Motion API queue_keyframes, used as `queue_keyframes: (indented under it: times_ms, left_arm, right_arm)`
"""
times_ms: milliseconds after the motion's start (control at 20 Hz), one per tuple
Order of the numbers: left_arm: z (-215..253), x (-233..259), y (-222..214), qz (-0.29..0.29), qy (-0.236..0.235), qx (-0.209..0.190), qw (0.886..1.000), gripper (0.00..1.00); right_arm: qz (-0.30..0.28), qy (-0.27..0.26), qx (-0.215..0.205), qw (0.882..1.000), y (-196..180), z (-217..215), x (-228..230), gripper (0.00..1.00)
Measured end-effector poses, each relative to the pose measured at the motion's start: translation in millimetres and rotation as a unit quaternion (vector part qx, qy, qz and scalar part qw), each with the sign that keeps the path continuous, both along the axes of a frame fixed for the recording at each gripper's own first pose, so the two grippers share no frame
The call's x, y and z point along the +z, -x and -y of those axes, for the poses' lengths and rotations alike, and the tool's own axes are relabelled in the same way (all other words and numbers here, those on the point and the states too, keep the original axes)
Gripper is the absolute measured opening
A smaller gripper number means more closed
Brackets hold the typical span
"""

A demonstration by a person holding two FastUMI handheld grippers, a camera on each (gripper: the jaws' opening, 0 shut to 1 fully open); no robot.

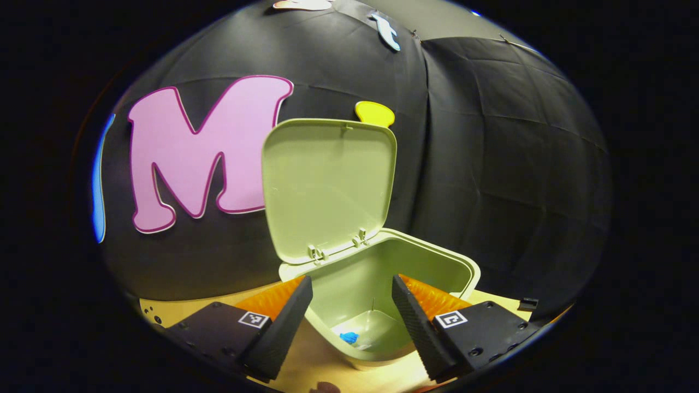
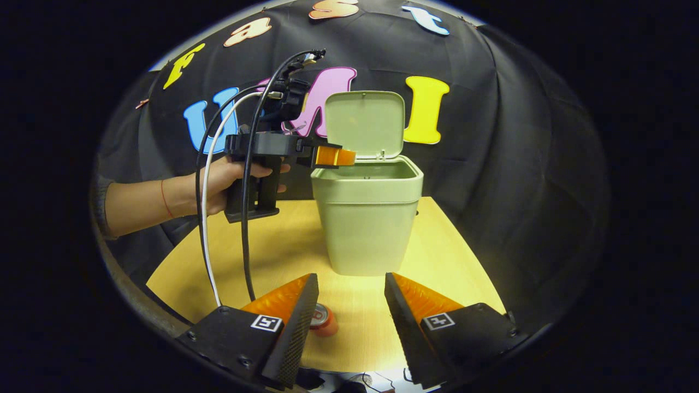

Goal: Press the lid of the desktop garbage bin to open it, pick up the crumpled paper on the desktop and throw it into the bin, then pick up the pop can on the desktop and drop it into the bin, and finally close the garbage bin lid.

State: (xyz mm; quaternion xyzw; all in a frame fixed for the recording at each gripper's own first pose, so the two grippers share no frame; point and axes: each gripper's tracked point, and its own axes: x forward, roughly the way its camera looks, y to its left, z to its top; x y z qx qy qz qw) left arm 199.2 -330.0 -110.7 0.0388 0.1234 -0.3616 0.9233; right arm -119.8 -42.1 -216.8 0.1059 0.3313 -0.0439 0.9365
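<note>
The pale green bin (image 1: 377, 262) stands with its lid (image 1: 327, 185) swung upright. My left gripper (image 1: 352, 279) hovers open over the bin's mouth, nothing between its fingers. At the bottom of the bin lies a small blue-and-white crumpled thing (image 1: 350, 338), seemingly the paper. In the right gripper view the bin (image 2: 366, 218) stands mid-table, lid (image 2: 365, 124) up, and a hand holds the left gripper (image 2: 348, 157) at the bin's near-left rim. The red pop can (image 2: 323, 320) lies on its side on the table, just inside my right gripper's left finger. The right gripper (image 2: 351, 275) is open and low over the table.
The light wooden table (image 2: 262, 251) ends close behind the bin and curves off on the left. Black and white cables (image 2: 206, 218) hang from the left gripper down across the table's left part. A person's forearm (image 2: 147, 204) reaches in from the left. A small black block (image 1: 527, 303) sits by the wall.
</note>
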Motion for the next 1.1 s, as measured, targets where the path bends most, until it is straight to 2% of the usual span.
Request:
queue_keyframes:
  times_ms: [100, 150, 200, 250, 300, 650, 900, 1100]
  left_arm:
    - [-13.6, 7.3, 4.7, 0.006, 0.006, 0.01, 1.0, 0.96]
    - [-22.5, 10.5, 8.0, 0.009, 0.01, 0.017, 1.0, 0.92]
    - [-32.5, 16.3, 11.9, 0.014, 0.014, 0.027, 0.999, 0.96]
    - [-43.9, 22.0, 17.0, 0.018, 0.018, 0.036, 0.999, 0.92]
    - [-56.0, 24.9, 22.3, 0.021, 0.022, 0.046, 0.998, 0.96]
    - [-153.6, 30.6, 69.0, 0.015, 0.037, 0.127, 0.991, 0.96]
    - [-207.1, 18.9, 105.7, -0.007, 0.048, 0.176, 0.983, 0.96]
    - [-244.2, 7.0, 123.1, -0.015, 0.038, 0.209, 0.977, 0.96]
  right_arm:
    - [-0.007, -0.008, 0.021, 1.0, -0.5, -10.3, -8.1, 0.83]
    - [-0.011, -0.011, 0.031, 0.999, -0.7, -14.9, -12.6, 0.86]
    - [-0.015, -0.016, 0.043, 0.999, -1.8, -19.4, -17.3, 0.86]
    - [-0.019, -0.022, 0.056, 0.998, -0.3, -26.2, -22.6, 0.86]
    - [-0.023, -0.026, 0.069, 0.997, -0.9, -32.3, -26.7, 0.86]
    - [-0.076, -0.04, 0.128, 0.988, -0.7, -58.3, -76.4, 0.89]
    - [-0.108, -0.046, 0.149, 0.982, 1.2, -73.7, -109.0, 0.89]
    - [-0.135, -0.033, 0.154, 0.978, 7.2, -77.5, -135.9, 0.89]
